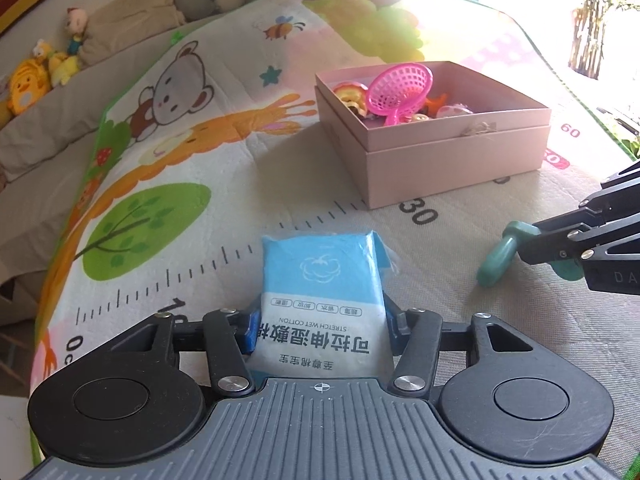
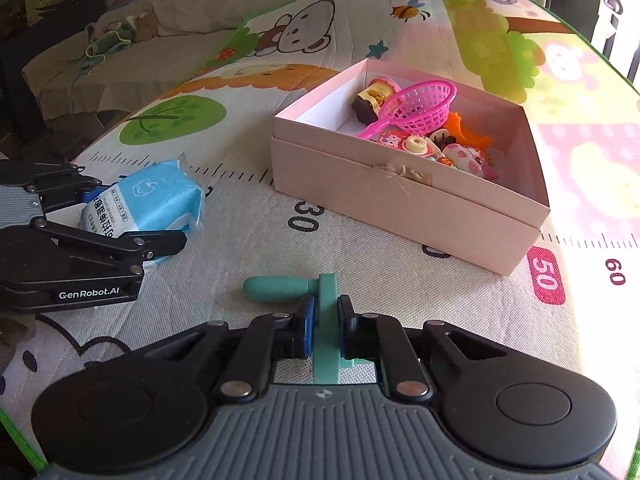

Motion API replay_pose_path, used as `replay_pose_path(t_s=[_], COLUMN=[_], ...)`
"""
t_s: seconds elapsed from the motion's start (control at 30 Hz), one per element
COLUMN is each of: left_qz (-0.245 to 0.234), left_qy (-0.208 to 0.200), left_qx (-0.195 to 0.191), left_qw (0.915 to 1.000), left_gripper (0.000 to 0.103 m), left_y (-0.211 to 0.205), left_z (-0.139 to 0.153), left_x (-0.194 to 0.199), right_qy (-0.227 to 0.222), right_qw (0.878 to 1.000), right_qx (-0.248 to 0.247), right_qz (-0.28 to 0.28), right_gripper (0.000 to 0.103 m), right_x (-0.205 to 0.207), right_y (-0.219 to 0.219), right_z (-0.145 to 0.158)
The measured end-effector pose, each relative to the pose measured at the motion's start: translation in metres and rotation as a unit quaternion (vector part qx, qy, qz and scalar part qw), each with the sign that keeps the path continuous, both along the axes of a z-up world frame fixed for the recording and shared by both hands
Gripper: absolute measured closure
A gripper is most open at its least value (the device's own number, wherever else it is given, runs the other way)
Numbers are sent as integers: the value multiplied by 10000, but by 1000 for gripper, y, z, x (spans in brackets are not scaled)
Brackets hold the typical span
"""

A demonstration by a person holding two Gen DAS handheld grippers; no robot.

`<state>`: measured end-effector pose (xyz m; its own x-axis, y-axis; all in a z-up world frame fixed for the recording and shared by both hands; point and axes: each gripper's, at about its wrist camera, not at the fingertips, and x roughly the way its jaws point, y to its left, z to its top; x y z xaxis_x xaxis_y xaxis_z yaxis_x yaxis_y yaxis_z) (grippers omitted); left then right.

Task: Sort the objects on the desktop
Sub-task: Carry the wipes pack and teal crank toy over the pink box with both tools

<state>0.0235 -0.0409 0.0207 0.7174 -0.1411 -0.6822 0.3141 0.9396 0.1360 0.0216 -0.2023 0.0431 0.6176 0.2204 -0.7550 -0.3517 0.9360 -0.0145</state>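
Note:
My left gripper (image 1: 320, 330) is shut on a blue and white wet-wipes pack (image 1: 320, 280) that rests on the play mat; the pack also shows in the right wrist view (image 2: 156, 196), as does the left gripper (image 2: 132, 224). My right gripper (image 2: 323, 320) is shut on a teal plastic toy with a rounded handle (image 2: 326, 300), low over the mat; the toy (image 1: 498, 258) and right gripper (image 1: 556, 248) also show at the right of the left wrist view. A pink open box (image 1: 460, 160) (image 2: 400, 200) holds a pink toy basket (image 2: 420, 110) and several small toys.
The cartoon play mat (image 2: 360, 248) with a printed ruler covers the surface. Plush toys (image 1: 28, 84) and beige cushions (image 1: 132, 20) lie beyond its far left edge. Bright window light washes out the far right of the left wrist view.

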Motion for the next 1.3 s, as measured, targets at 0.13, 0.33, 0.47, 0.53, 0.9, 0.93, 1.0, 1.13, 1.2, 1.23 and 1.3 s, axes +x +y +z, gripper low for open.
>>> replay_pose_path(t_s=[0.13,0.33,0.47,0.53,0.9,0.93,1.0,1.13,1.2,1.23,1.3], left_qz=[-227,-523,-514,-428,-330,-353,-471,-413,-283,-210,-111], left_qy=[-119,-424,-592,-702,-857,-865,-761,-576,-595,-621,-680], left_qx=[-30,-141,-192,-246,-783,-832,-783,-730,-699,-663,-672], left_qw=[9997,9976,9967,9963,9927,9921,9929,9948,9954,9956,9954], left_gripper=[45,45,45,45,45,44,41,25,19,18,17], left_y=[-12,-31,-37,-35,-63,-71,-86,-84,-72,-67,-58], left_z=[13,40,56,65,95,94,84,63,53,48,43], left_x=[-11,-22,-17,-10,85,96,117,119,108,104,96], right_qy=[-104,-423,-679,-862,-1210,-1142,-946,-632,-601,-602,-618], right_qw=[9998,9978,9953,9938,9832,9827,9816,9783,9775,9776,9787], right_qx=[186,497,658,650,1094,1163,1328,1581,1625,1587,1461], right_qz=[8,-115,-199,-252,-821,-881,-998,-1183,-1201,-1246,-1306], right_gripper=[92,92,92,92,92,92,92,91,90,90,90], right_x=[-16,-29,-27,-22,68,82,106,127,126,125,125], right_y=[-14,-37,-51,-56,-85,-86,-88,-97,-102,-104,-104], right_z=[17,52,75,88,134,130,120,95,86,81,72])
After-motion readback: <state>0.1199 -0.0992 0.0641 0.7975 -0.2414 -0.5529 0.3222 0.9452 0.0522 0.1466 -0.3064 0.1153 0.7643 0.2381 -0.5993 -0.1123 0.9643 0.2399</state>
